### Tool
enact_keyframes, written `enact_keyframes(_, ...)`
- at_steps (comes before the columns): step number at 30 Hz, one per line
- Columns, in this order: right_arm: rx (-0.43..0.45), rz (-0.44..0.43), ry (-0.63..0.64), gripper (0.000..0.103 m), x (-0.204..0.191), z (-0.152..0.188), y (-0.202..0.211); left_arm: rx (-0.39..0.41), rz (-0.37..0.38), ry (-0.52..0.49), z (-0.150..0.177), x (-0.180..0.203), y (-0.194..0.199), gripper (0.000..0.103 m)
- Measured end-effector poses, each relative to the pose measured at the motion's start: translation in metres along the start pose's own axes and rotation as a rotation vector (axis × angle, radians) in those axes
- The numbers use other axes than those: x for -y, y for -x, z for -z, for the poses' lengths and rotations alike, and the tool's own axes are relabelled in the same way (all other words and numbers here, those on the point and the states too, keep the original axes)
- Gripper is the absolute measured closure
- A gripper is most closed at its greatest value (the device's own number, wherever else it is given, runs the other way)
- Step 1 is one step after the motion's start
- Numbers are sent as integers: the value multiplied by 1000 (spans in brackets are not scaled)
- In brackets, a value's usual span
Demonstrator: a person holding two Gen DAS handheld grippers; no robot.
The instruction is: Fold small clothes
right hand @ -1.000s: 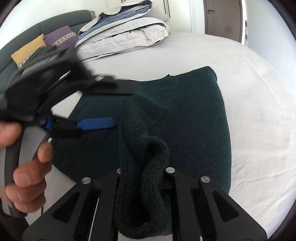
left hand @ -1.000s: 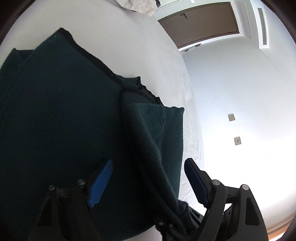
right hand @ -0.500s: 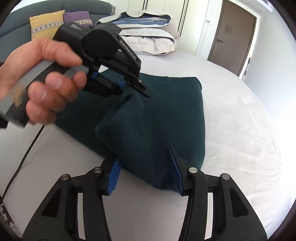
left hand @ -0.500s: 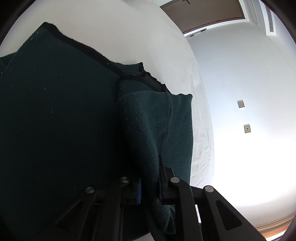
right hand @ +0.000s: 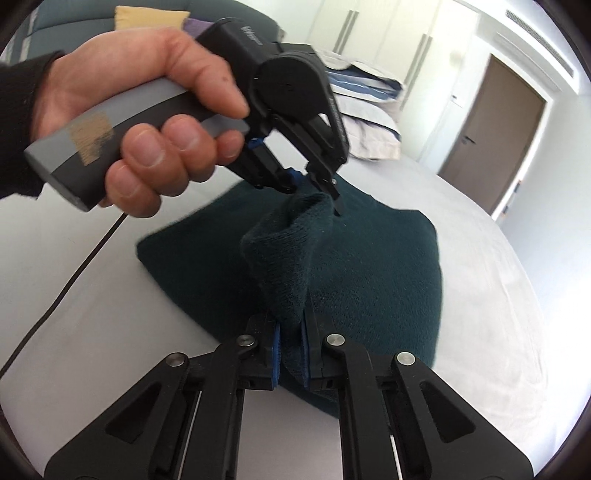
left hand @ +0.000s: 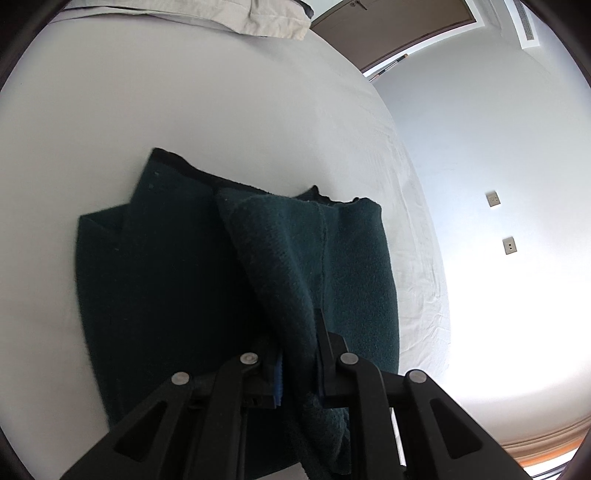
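A dark green knitted garment [left hand: 155, 295] lies partly folded on the white bed sheet [left hand: 147, 92]; it also shows in the right wrist view [right hand: 376, 266]. My left gripper [left hand: 299, 354] is shut on a raised fold of it. In the right wrist view the left gripper [right hand: 314, 184], held in a hand, pinches the upper end of that same fold. My right gripper [right hand: 291, 354] is shut on the lower end of the fold. The strip of cloth between the two grippers is lifted off the rest of the garment.
Pillows and folded bedding [right hand: 365, 122] lie at the head of the bed, with a grey sofa and cushions [right hand: 147, 14] behind. A brown door [right hand: 491, 140] is at the right. A black cable [right hand: 62, 291] runs across the sheet. The bed edge [left hand: 424, 240] runs along a white wall.
My left gripper closed on the fold a second ago and has lifted it. My right gripper let go, opened, then shut again on the lower end of the fold. Both have risen.
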State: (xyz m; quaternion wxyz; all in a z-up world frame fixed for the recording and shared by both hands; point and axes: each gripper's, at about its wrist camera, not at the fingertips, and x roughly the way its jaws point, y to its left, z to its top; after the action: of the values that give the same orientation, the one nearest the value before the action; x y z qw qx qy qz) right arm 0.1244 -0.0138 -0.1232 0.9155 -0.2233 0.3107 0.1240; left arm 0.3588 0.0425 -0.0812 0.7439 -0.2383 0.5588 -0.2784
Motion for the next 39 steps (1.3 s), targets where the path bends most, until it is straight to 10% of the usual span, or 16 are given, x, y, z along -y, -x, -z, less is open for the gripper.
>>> enact_keyframes(22,-108,-188,17,92,-27,-9,-71,34,-45,76,-3,-87,12,83)
enact_keyframes(29,-96,-360,-192,73,30,7,-47,148,-96,81,12,-81,37,70)
enact_keyframes(39,-30,-522,-687,71,187,70,-21,282,-289,-261,79,9,56,66)
